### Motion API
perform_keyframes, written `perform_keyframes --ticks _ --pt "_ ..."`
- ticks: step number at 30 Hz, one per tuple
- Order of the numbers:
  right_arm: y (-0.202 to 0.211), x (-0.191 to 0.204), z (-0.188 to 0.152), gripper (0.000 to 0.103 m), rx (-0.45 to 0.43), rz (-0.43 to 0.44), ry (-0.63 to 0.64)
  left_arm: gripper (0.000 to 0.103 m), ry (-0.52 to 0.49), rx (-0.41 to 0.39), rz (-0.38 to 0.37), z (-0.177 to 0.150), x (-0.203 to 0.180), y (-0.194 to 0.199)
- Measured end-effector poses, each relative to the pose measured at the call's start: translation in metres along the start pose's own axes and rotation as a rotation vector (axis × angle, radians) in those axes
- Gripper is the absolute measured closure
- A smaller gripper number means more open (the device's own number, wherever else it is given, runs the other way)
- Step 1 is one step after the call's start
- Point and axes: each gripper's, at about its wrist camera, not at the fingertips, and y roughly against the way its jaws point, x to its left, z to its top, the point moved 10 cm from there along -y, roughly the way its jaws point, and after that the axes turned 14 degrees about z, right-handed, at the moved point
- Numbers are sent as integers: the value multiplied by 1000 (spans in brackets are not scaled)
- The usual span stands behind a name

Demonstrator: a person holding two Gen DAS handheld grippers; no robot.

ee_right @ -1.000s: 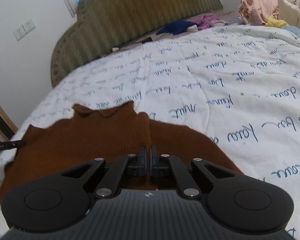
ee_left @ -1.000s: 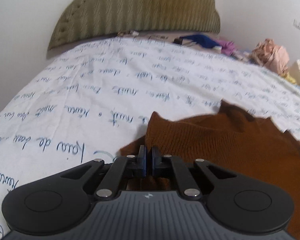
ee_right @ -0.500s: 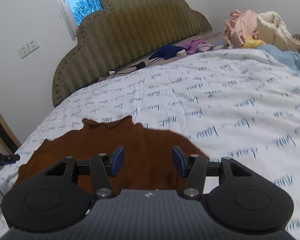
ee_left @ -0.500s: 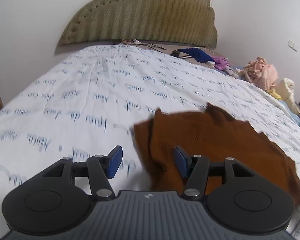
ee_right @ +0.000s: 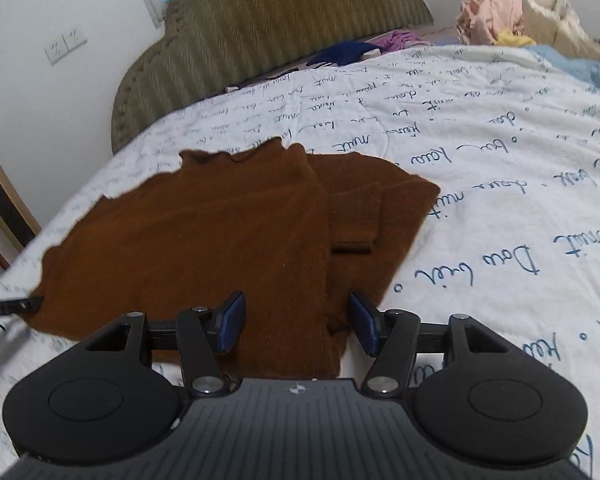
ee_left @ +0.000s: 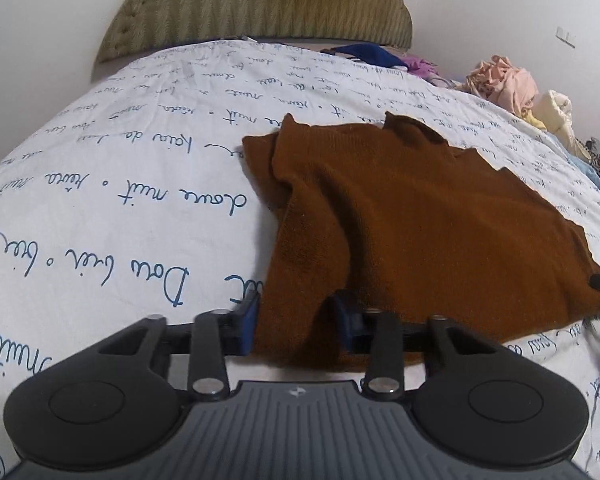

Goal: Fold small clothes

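Note:
A brown knit sweater (ee_left: 420, 216) lies flat on the bed, neck toward the headboard, with its sides folded inward. In the right wrist view the sweater (ee_right: 204, 240) shows a folded-in sleeve with its cuff (ee_right: 352, 246) on top. My left gripper (ee_left: 296, 318) straddles the sweater's near left corner. Its jaws are closing, the cloth lies between the blue pads (ee_left: 250, 320), and they do not pinch it. My right gripper (ee_right: 298, 322) stands over the near right edge of the fold. Its jaws are closing slightly and cloth lies loose between them.
The bed has a white quilt with blue script (ee_left: 120, 200) and an olive padded headboard (ee_right: 284, 20). Loose clothes are heaped at the far right (ee_left: 504, 84). A black cable end (ee_right: 12, 306) lies at the sweater's edge.
Both grippers were shut on the sweater a second ago, then let go and drew back toward its near edge. The left jaws have since narrowed around the near left corner.

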Motion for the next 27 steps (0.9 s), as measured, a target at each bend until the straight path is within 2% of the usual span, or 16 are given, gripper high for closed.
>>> perform_keyframes --ticks 2,5,7,8,12,17,19,21,23,24,25,26,27 --pt "3 -1 0 74 -4 -34 26 86 9 -3 3 1 1 3" --pt "7 -4 2 86 -26 -31 11 94 37 -6 -3 1 3 6" --pt "11 -5 4 90 -44 -36 11 96 67 -9 0 1 7 11" --pt "13 -4 5 97 -54 -43 16 97 89 -8 -2 0 9 14" --pt "28 -5 8 99 -77 -73 40 98 162 -12 -24 -1 24 31" --pt "23 -19 -3 99 -9 -122 38 99 118 35 31 -15 28 19" --pt "28 -20 1 94 -35 -166 52 98 131 27 35 -11 31 28" --pt "36 -14 11 85 -82 -174 62 98 125 -12 80 0 35 38" --pt "35 0 24 64 -106 -143 94 98 84 -65 140 17 32 46" --pt "30 9 29 58 -103 -122 122 96 61 -87 157 25 27 48" --pt "23 20 33 45 -93 -100 156 94 45 -101 158 34 19 48" --pt "13 32 36 38 -81 -80 192 87 38 -103 146 42 11 46" --pt "1 44 38 37 -67 -61 230 75 30 -101 120 48 -1 42"
